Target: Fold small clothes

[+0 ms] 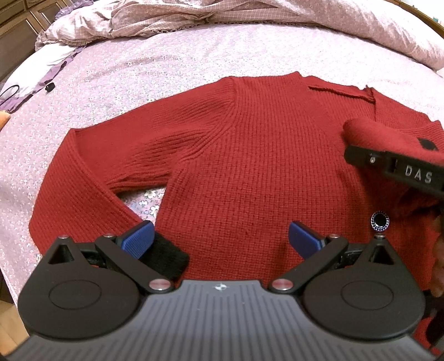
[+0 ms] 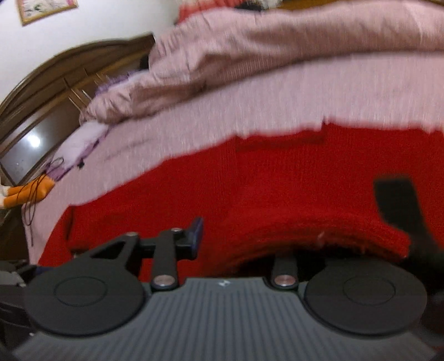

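Left wrist view is showing me the red sweater (image 1: 249,155) lying flat on the pink floral bedsheet (image 1: 133,69), neck toward the far side and one sleeve (image 1: 83,177) bending back along the sweater's left edge. My left gripper (image 1: 220,240) is hovering over the sweater's near hem with its blue pads (image 1: 138,238) standing wide apart and nothing between them; a black cuff (image 1: 169,258) is showing just beside the left pad. At the sweater's right side my right gripper (image 1: 394,163) is reaching in with the other sleeve's end (image 1: 383,136) draping over its black finger.

Right wrist view is blurring badly. I am seeing one blue pad (image 2: 195,234) of the right gripper clear of the knit, and a fold of the sleeve is arching across where the other pad would be, so the jaws are standing partly apart; whether they are pressing on the sleeve I cannot tell.

Beyond the sweater a crumpled pink quilt (image 1: 249,16) is piling up along the sheet's far edge, and dark wooden furniture (image 2: 50,91) is standing past the sheet to the left.
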